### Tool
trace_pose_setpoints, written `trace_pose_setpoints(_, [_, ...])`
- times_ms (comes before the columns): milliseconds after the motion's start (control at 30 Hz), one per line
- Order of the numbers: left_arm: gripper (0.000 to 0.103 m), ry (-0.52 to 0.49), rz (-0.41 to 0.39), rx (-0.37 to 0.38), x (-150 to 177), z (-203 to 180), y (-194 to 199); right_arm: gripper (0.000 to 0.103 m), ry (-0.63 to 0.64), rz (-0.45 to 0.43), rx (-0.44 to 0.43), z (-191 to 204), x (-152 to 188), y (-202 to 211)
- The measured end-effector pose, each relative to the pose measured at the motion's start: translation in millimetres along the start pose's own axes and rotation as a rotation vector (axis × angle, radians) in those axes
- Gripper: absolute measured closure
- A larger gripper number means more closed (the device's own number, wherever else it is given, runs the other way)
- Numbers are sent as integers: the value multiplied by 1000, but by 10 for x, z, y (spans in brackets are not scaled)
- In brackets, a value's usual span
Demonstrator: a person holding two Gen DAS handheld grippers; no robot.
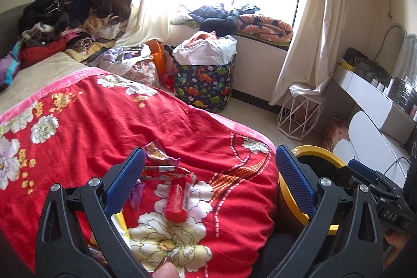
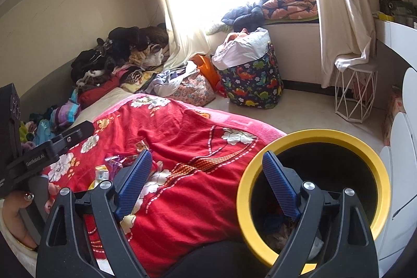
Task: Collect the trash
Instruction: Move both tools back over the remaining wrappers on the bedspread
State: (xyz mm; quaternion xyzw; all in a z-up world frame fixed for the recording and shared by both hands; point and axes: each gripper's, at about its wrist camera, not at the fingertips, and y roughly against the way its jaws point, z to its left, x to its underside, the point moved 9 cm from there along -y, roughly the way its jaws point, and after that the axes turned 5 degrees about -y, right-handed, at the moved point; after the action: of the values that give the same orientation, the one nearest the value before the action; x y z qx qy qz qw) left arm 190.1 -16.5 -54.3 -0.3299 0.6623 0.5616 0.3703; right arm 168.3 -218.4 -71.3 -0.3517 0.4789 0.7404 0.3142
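Note:
Trash lies on the red flowered blanket (image 1: pixel 91 127): a red tube-shaped wrapper (image 1: pixel 177 202), crumpled candy wrappers (image 1: pixel 159 155), a purple wrapper (image 1: pixel 136 194) and a yellow one (image 1: pixel 120 223). My left gripper (image 1: pixel 211 179) hovers open over them with nothing between its pads. Beside the bed stands a black bin with a yellow rim (image 2: pixel 312 134), some rubbish at its bottom (image 2: pixel 276 226). My right gripper (image 2: pixel 207 184) is open and empty, its right finger over the bin's mouth and its left finger over the blanket. Wrappers (image 2: pixel 104 171) also show left of it.
Piled clothes (image 1: pixel 73 14) cover the bed's far end. A dinosaur-print hamper (image 1: pixel 206 80) and an orange bag (image 1: pixel 156 56) stand under the window. A white wire stool (image 2: pixel 354 95) and a white dresser (image 1: pixel 370 98) are on the right. A hand (image 2: pixel 15 220) holds the left gripper's body (image 2: pixel 39 155).

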Motion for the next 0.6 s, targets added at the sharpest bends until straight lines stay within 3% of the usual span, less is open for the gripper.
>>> trace_pose_setpoints(367, [11, 50, -21, -73, 30, 421, 120, 17, 85, 42, -48, 481, 86, -176])
trace_pose_setpoints(600, [11, 102, 11, -154, 152, 829, 160, 17, 126, 80, -67, 741, 166, -353])
